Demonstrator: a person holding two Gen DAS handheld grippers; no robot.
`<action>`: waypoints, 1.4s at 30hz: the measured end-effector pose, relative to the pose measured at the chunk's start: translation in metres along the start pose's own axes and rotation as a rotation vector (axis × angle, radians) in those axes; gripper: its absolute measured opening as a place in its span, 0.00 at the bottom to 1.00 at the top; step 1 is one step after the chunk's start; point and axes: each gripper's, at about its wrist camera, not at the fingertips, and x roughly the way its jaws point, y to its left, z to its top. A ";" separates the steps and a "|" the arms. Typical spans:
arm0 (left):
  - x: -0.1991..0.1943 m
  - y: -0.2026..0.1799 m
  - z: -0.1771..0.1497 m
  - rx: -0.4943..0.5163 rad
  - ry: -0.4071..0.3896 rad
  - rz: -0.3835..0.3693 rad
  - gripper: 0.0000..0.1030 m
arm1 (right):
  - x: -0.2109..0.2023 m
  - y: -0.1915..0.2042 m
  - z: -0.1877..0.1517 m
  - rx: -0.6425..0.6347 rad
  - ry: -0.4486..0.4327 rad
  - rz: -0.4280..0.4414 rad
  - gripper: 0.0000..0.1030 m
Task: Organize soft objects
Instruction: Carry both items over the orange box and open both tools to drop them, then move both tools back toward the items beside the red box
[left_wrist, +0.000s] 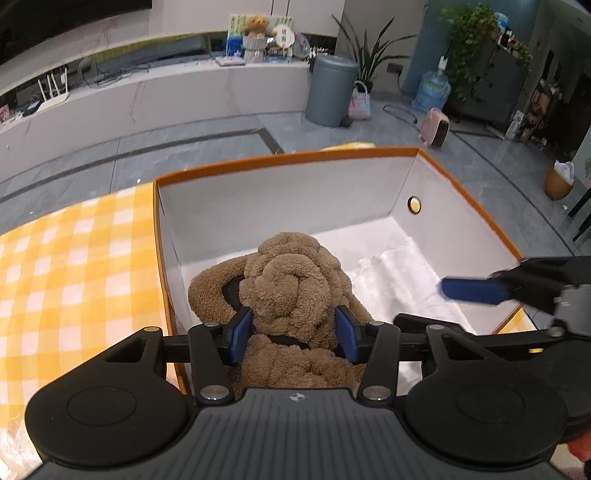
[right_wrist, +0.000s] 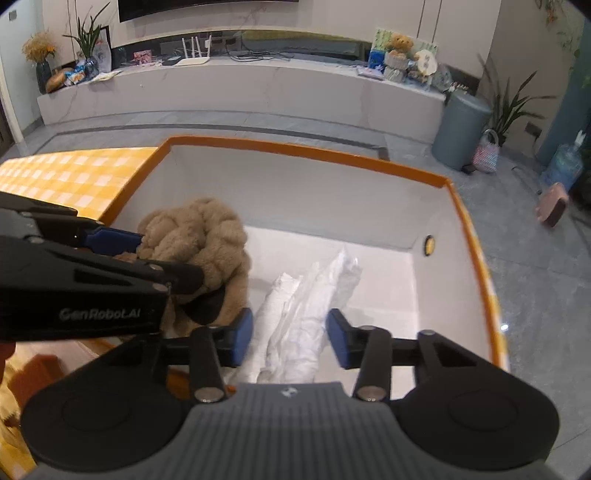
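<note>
A brown plush toy (left_wrist: 291, 273) lies in the left half of a white box with an orange rim (left_wrist: 295, 157). My left gripper (left_wrist: 293, 336) has its blue pads pressed on either side of the toy's narrow middle. In the right wrist view the same toy (right_wrist: 199, 236) sits against the box's left wall (right_wrist: 295, 147), with the left gripper's finger (right_wrist: 114, 236) beside it. A crumpled white cloth (right_wrist: 306, 306) lies on the box floor. My right gripper (right_wrist: 291, 339) stands open astride that cloth, its pads apart from it. The right gripper's blue finger (left_wrist: 469, 290) shows at the box's right side.
The box stands on a yellow checked tablecloth (left_wrist: 74, 258), which extends to its left. Beyond lie a grey floor, a grey bin (left_wrist: 330, 88), a water bottle (left_wrist: 432, 90), a pink heater (left_wrist: 436, 127) and a low white counter (right_wrist: 240, 92) with a teddy bear (right_wrist: 397, 44).
</note>
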 end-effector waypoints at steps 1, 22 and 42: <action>-0.001 -0.001 0.000 0.003 -0.001 0.004 0.57 | -0.003 0.000 -0.002 -0.006 -0.008 -0.012 0.66; -0.149 -0.004 -0.031 -0.023 -0.360 -0.047 0.81 | -0.118 0.015 -0.037 0.074 -0.252 -0.070 0.82; -0.201 0.018 -0.145 -0.039 -0.297 0.066 0.83 | -0.174 0.111 -0.156 0.214 -0.339 0.047 0.86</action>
